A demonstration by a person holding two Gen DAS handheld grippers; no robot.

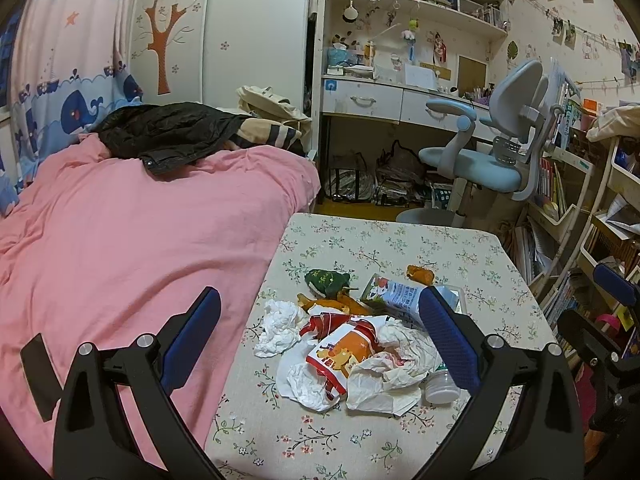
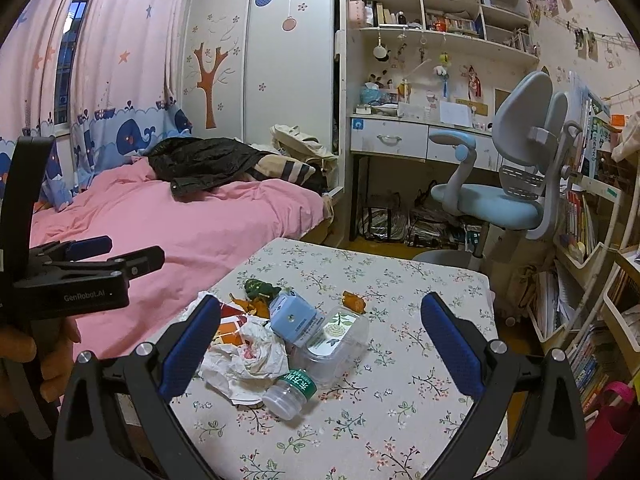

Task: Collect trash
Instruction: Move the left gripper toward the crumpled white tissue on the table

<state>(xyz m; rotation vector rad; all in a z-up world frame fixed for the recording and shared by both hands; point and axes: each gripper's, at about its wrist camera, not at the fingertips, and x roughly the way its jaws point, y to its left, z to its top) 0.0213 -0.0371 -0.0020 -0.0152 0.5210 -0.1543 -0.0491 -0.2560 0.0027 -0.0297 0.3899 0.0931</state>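
I hold my left gripper (image 1: 320, 338) and right gripper (image 2: 322, 340) spread wide and empty above the floral-cloth table (image 2: 420, 360). The trash heap of crumpled white paper (image 1: 384, 372), an orange-red snack wrapper (image 1: 344, 348), a clear plastic bottle (image 2: 290, 392) and what may be orange peel (image 2: 354, 301) lies mid-table. A pink-sheeted bed (image 1: 120, 248) crowds the left edge; a blue swivel chair (image 2: 504, 188) stands beyond.

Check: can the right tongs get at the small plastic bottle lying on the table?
Probably yes. The right tongs hang open above the small plastic bottle, which lies at the pile's near edge with nothing over it.
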